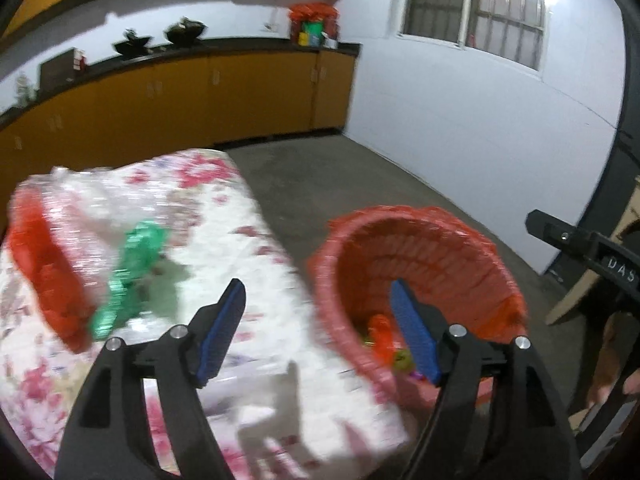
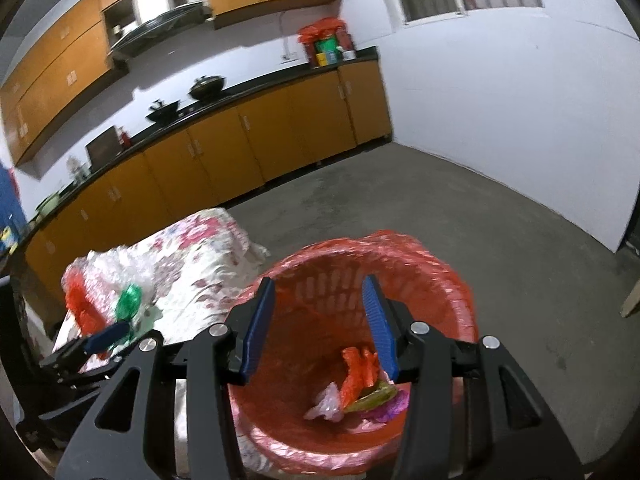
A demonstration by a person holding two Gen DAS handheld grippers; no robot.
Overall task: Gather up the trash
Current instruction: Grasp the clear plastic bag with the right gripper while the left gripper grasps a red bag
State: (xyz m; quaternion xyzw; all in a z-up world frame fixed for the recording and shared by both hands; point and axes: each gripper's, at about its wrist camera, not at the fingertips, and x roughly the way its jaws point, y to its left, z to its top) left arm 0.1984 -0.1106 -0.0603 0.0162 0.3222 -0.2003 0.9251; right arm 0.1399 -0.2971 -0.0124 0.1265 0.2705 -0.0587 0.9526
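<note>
Beside the table with the flowered cloth (image 1: 224, 216) stands the red mesh waste basket (image 2: 452, 292), lined with a red plastic bag. On its bottom, at about 5 o'clock in the right wrist view, already lie several collected pieces: a red wrapper (image 2: 358, 372), a clear plastic scrap (image 2: 326, 402) and a yellow-green wrapper (image 2: 376, 398).

The right gripper (image 2: 318, 332) hovers over the basket, jaws wide apart, holding nothing. The left gripper (image 1: 318, 330) is also wide open and empty, above the table edge.

On the cloth, at 9 o'clock in the left view, remain a green foil wrapper (image 1: 132, 276), a red plastic piece (image 1: 48, 280) and a crumpled clear bag (image 1: 88, 200). I judge the task as partly done; these pieces are left.
</note>
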